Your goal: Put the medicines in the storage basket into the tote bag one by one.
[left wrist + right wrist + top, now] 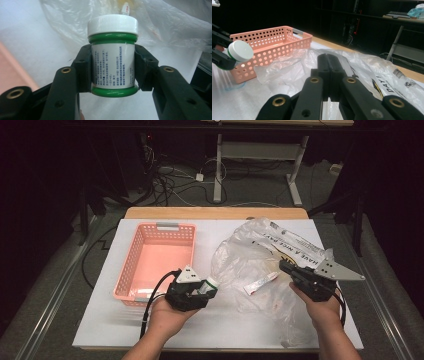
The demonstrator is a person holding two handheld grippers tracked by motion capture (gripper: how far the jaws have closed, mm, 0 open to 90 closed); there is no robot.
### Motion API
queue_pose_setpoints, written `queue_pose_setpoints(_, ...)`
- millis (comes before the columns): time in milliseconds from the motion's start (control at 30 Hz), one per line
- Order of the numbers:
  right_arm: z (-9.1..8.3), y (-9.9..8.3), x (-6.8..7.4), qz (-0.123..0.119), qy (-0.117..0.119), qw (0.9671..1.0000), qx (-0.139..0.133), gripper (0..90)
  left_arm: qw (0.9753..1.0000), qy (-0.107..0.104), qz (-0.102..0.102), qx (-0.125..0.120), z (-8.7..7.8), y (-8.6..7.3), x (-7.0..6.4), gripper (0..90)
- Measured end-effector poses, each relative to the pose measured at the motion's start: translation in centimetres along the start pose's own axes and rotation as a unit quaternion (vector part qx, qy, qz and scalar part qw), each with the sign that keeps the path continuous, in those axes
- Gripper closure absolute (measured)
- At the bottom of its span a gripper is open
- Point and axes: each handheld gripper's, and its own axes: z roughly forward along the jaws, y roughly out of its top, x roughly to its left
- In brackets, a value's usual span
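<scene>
My left gripper point(204, 290) point(112, 68) is shut on a small green jar point(112, 60) with a white screw cap and a white printed label. It holds the jar point(210, 283) just off the near right corner of the pink basket point(165, 226). The right gripper view has the jar point(239, 51) at far left, in front of the basket point(274, 40). A clear plastic bag point(250, 255) point(287, 67) lies crumpled on the white table, with a small red-and-white sachet point(260, 282) point(125, 7) inside. My right gripper point(286, 267) point(328, 62) has its jaws pressed together on the bag's film.
The white board point(200, 330) rests on a wooden table whose far edge point(215, 212) shows behind it. Beyond are a dark floor with cables point(170, 180) and a desk frame point(260, 150). The basket looks hollow inside.
</scene>
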Motion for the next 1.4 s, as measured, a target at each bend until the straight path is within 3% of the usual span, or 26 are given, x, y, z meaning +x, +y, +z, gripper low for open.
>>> queue_pose_setpoints(1000,0.0,0.1,0.1,-0.001,0.001,1.0,0.0,90.0,0.9972,-0.061,0.032,0.031,6.9,1.4,-3.9,54.0)
queue_pose_setpoints(1400,0.0,0.0,0.1,-0.001,0.001,1.0,0.0,90.0,0.9962,-0.07,0.04,0.032,10.3,2.4,-4.9,54.0)
